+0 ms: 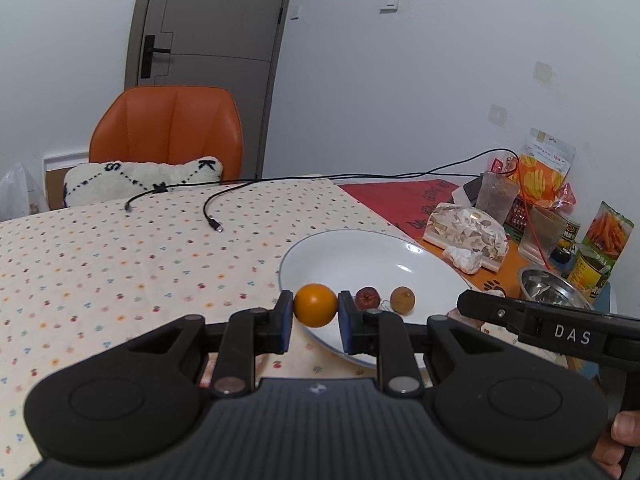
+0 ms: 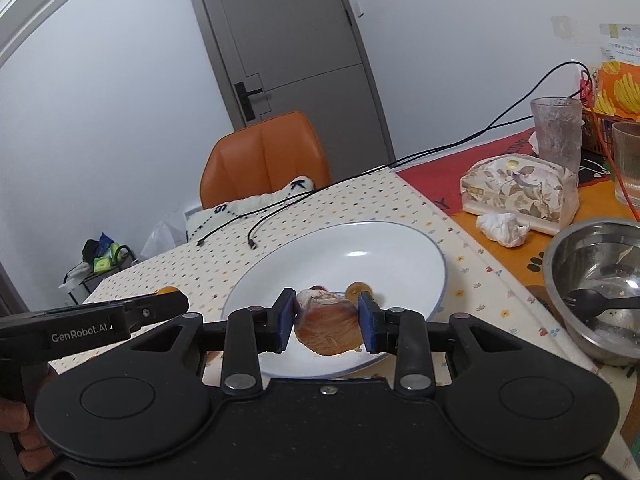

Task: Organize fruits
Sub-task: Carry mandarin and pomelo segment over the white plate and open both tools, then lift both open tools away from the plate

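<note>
Tablecloth (image 1: 120, 248) with small printed fruits is spread over the table, and the white plate (image 1: 360, 252) is set near its front edge, so that both grippers can reach it. The plate is judged to be the collecting place for the fruits. Beside it, on the right, a steel bowl (image 2: 592, 264) with a black fork inside is seen, and a tissue box (image 2: 520, 192) is placed behind.

The right gripper (image 2: 326, 320) is closed on a wrapped fruit (image 2: 326, 328), pink-orange under clear film, which is held low over the front part of the plate, probably to be set down there. The left gripper (image 1: 316, 314) is clamped on a small orange (image 1: 315, 305), kept at the plate's left rim, apparently for the same purpose.

Two smaller fruits are already lying in the plate, well apart from the rim: a dark red one (image 1: 366, 298) and a brown round one (image 1: 402, 300), close beside each other.
</note>
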{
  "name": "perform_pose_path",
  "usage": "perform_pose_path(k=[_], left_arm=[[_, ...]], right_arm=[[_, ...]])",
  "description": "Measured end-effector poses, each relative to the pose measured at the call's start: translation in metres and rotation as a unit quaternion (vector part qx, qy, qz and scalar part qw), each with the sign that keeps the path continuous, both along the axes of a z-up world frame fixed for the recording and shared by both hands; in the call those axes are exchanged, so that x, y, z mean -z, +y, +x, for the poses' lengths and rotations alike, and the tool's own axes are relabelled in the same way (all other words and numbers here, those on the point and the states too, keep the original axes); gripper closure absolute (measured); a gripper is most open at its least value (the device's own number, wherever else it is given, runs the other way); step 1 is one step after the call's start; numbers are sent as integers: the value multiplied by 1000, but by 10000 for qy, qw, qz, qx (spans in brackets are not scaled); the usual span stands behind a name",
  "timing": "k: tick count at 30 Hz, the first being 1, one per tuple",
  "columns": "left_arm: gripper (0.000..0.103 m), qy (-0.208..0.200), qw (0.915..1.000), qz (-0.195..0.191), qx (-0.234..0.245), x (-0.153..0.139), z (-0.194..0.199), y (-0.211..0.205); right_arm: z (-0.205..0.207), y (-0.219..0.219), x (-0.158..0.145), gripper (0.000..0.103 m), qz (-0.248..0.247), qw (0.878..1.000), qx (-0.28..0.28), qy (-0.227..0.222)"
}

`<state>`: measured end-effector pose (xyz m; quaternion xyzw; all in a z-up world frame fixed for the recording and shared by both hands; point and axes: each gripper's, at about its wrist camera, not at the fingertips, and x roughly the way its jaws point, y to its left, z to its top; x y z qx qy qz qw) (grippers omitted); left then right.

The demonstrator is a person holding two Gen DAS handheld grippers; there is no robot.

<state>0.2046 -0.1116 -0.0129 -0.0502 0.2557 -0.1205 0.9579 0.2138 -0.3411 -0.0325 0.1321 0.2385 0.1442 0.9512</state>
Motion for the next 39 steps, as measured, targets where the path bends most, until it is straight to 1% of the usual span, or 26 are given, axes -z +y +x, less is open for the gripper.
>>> perform_pose_path(k=[8,14,15,16,18,19,21,23,25,26,27,28,29,32,34,39], left_arm=[[81,22,9998,111,148,-1,17,-18],[81,98,9997,145,188,2,31,-27],[81,92,9996,172,180,2,33,-28],[81,89,9996,203,161,3,36,-30],[80,87,9996,274,83,5,41,-33],[77,102,9994,321,57,6,44,-33],[75,174,9992,345,41,8,48,-32],[67,282,9991,325,15,10,51,-29],[61,304,9990,328,-19,11,50,-26],[56,290,9990,332,-27,11,49,-25],[52,274,9991,334,-36,10,47,-24],[47,257,9991,336,-54,10,46,-23],[43,244,9991,341,-73,9,44,-22],[35,238,9990,368,-115,7,39,-18],[29,269,9989,345,-170,6,36,-13],[24,278,9989,224,-305,4,25,2]], right_arm=[[17,-9,0,71,-42,9998,155,-88],[31,-11,2,71,-4,9998,198,-62],[34,-11,3,70,-5,9998,212,-54],[36,-11,5,66,-11,9997,224,-22],[40,-13,9,65,-38,9995,298,59],[40,-14,11,65,-27,9995,312,89],[38,-16,14,63,6,9994,311,130],[36,-17,16,61,18,9993,334,174],[33,-17,18,59,46,9992,342,207],[32,-16,18,57,64,9992,340,217],[30,-16,18,52,80,9992,342,216],[28,-15,18,47,89,9991,349,209],[26,-14,18,45,93,9991,353,197],[21,-10,17,38,136,9991,339,201],[17,-8,16,28,191,9990,352,195],[5,-3,13,12,273,9986,423,140]])
